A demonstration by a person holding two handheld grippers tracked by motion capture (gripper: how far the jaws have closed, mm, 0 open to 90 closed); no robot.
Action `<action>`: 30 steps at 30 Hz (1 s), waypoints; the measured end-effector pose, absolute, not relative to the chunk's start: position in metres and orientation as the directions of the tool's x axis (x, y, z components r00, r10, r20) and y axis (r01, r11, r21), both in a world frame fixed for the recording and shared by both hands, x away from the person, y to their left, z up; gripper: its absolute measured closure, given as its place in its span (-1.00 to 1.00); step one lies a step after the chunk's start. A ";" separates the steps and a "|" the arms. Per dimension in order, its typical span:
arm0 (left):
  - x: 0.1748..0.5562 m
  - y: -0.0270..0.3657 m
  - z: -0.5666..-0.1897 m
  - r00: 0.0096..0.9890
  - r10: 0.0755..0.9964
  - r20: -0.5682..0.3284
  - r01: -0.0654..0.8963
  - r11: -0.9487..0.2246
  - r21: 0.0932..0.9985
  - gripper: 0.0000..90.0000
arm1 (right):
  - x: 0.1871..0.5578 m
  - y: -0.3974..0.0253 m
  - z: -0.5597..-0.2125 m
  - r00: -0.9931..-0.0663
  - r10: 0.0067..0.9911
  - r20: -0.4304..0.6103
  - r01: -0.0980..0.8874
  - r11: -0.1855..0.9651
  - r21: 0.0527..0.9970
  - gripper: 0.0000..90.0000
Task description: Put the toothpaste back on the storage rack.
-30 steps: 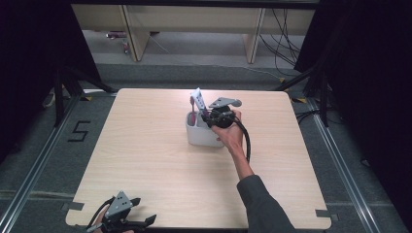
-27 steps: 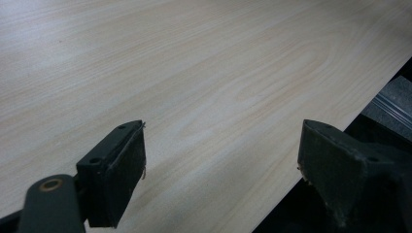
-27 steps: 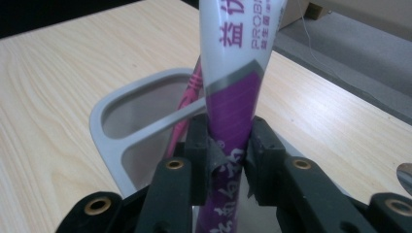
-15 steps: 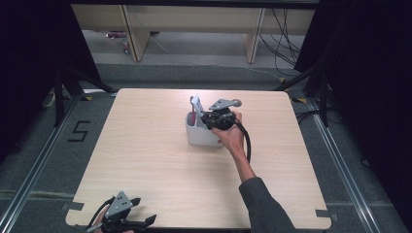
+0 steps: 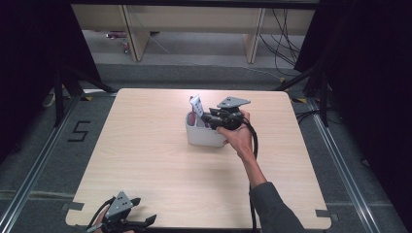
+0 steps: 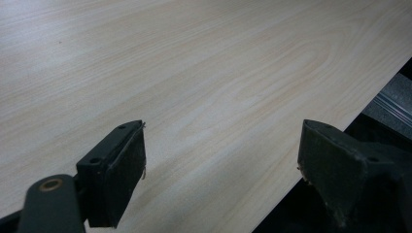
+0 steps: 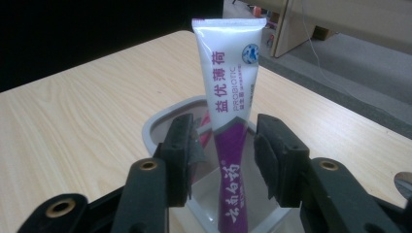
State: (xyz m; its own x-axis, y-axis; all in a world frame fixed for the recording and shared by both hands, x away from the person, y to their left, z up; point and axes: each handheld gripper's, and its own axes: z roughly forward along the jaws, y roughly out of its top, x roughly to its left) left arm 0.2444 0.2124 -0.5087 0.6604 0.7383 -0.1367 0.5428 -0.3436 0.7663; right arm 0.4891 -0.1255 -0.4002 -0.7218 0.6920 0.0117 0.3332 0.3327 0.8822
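Observation:
A white and purple toothpaste tube (image 7: 228,97) stands upright in a small white cup (image 7: 160,121) with its crimped end up. My right gripper (image 7: 224,148) is at the cup's mouth with a jaw on each side of the tube and a narrow gap showing at each pad, so it is open. In the high view the tube (image 5: 196,104) sticks out of the cup (image 5: 204,137) near the table's middle back, and the right gripper (image 5: 206,119) reaches in from the right. My left gripper (image 5: 145,221) rests open at the table's front left edge, its jaws (image 6: 221,160) wide apart over bare wood.
The light wooden table (image 5: 145,160) stands on a grey floor with metal rails at both sides. Wooden shelving (image 5: 194,29) and cables lie beyond the far edge. The table's edge (image 6: 311,160) runs just under the left gripper's right jaw.
The right gripper has lowered the tube a little into the cup. The left gripper has stayed where it was.

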 end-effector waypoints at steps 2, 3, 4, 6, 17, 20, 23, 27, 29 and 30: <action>0.244 0.210 -0.510 0.642 0.749 -0.161 0.549 -0.303 0.779 -0.62 | 0.486 -0.129 -0.398 -0.727 0.687 0.012 0.331 0.335 0.882 0.23; 0.244 0.210 -0.510 0.643 0.749 -0.160 0.549 -0.306 0.778 -0.62 | 0.484 -0.130 -0.397 -0.722 0.692 0.027 0.346 0.327 0.880 0.20; 0.244 0.210 -0.510 0.643 0.749 -0.160 0.549 -0.305 0.778 -0.62 | 0.483 -0.131 -0.397 -0.726 0.688 0.014 0.326 0.326 0.888 0.17; 0.244 0.211 -0.510 0.648 0.747 -0.151 0.548 -0.319 0.773 -0.62 | 0.479 -0.133 -0.395 -0.716 0.697 0.036 0.345 0.309 0.886 0.10; 0.244 0.211 -0.511 0.642 0.750 -0.155 0.552 -0.313 0.773 -0.62 | 0.456 -0.152 -0.388 -0.685 0.726 0.060 0.361 0.267 0.893 -0.16; 0.244 0.211 -0.510 0.642 0.752 -0.152 0.551 -0.313 0.774 -0.62 | 0.451 -0.157 -0.388 -0.696 0.716 0.055 0.351 0.273 0.896 -0.18; 0.244 0.211 -0.510 0.642 0.752 -0.153 0.551 -0.313 0.773 -0.62 | 0.445 -0.159 -0.387 -0.683 0.727 0.073 0.377 0.265 0.888 -0.19; 0.244 0.211 -0.511 0.640 0.752 -0.156 0.553 -0.310 0.773 -0.62 | 0.442 -0.163 -0.386 -0.690 0.722 0.048 0.352 0.277 0.894 -0.20; 0.245 0.212 -0.510 0.647 0.749 -0.144 0.550 -0.328 0.768 -0.62 | 0.440 -0.163 -0.386 -0.703 0.709 0.059 0.350 0.273 0.896 -0.20; 0.245 0.213 -0.510 0.654 0.744 -0.137 0.548 -0.341 0.764 -0.62 | 0.439 -0.164 -0.386 -0.701 0.710 0.064 0.354 0.269 0.896 -0.20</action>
State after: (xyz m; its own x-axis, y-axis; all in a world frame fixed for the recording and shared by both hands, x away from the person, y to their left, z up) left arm 0.2452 0.2133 -0.5100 0.6543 0.7436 -0.1373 0.5479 -0.3411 0.7638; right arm 0.4388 -0.1642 -0.3856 -0.7013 0.7100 0.0640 0.3536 0.2685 0.8960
